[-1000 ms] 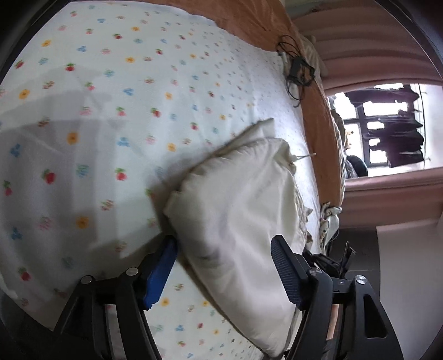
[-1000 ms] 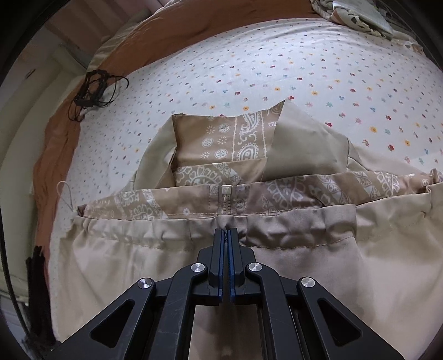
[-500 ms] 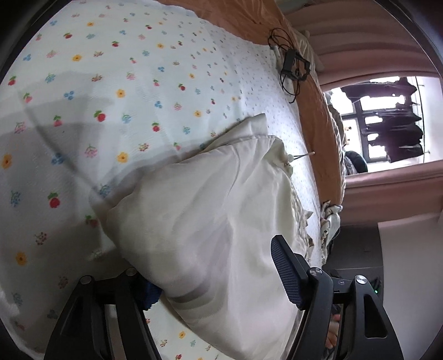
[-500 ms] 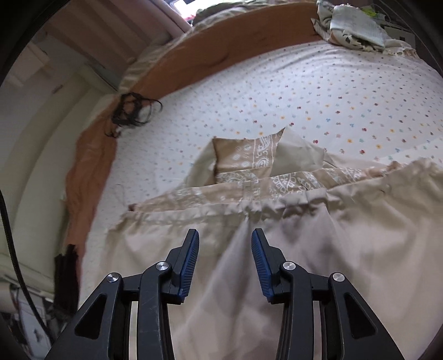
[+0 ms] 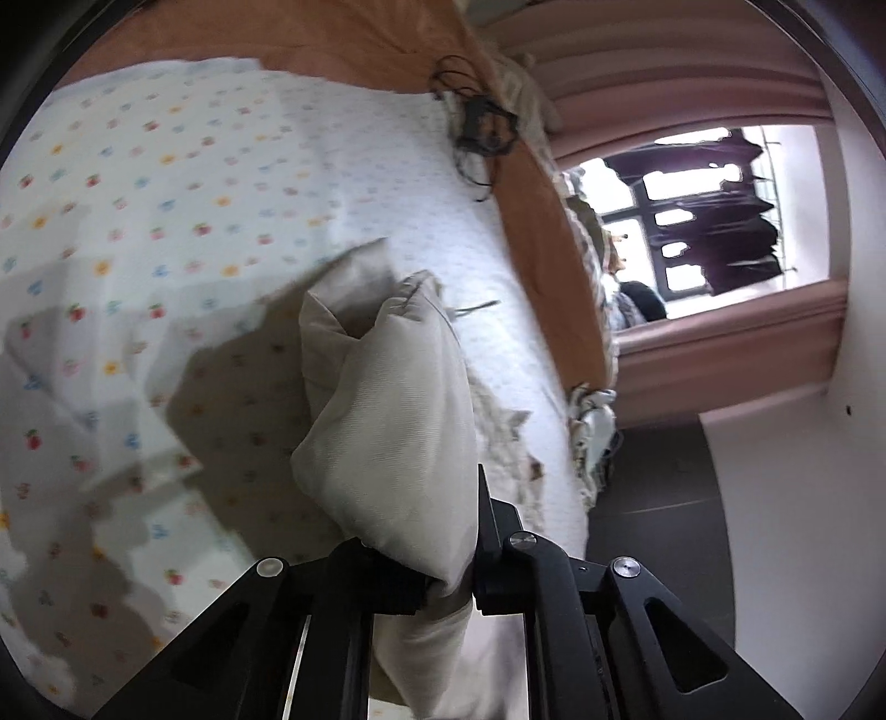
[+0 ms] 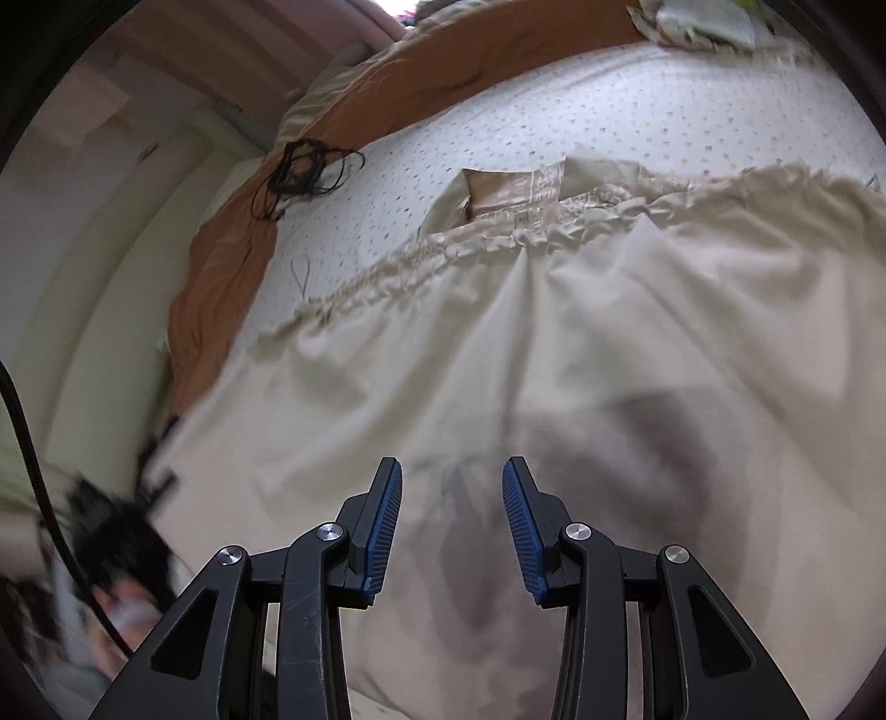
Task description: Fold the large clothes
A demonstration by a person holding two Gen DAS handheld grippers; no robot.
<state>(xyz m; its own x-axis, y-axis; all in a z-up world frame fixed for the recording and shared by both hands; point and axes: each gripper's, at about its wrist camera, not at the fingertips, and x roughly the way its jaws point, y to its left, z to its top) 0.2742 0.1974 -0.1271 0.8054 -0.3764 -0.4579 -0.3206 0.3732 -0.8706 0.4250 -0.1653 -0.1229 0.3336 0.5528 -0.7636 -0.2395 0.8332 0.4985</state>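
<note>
A large beige garment [image 6: 498,343] with a gathered waistband and a paisley-printed lining lies spread on the bed. My right gripper [image 6: 451,501] is open and empty, hovering above the garment's plain fabric. In the left wrist view my left gripper [image 5: 448,559] is shut on a bunched corner of the beige garment [image 5: 387,410] and holds it lifted off the sheet. The left fingertips are mostly hidden by the fabric.
The bed has a white sheet with small fruit prints [image 5: 138,232] over an orange blanket [image 5: 542,232]. A black tangled cable [image 6: 302,171] lies near the sheet's edge. Other clothes [image 6: 709,22] sit at the far corner. A window [image 5: 703,210] is beyond the bed.
My right gripper has let go of the waistband, opened and drawn back. My left gripper has closed on the garment's corner and lifted it.
</note>
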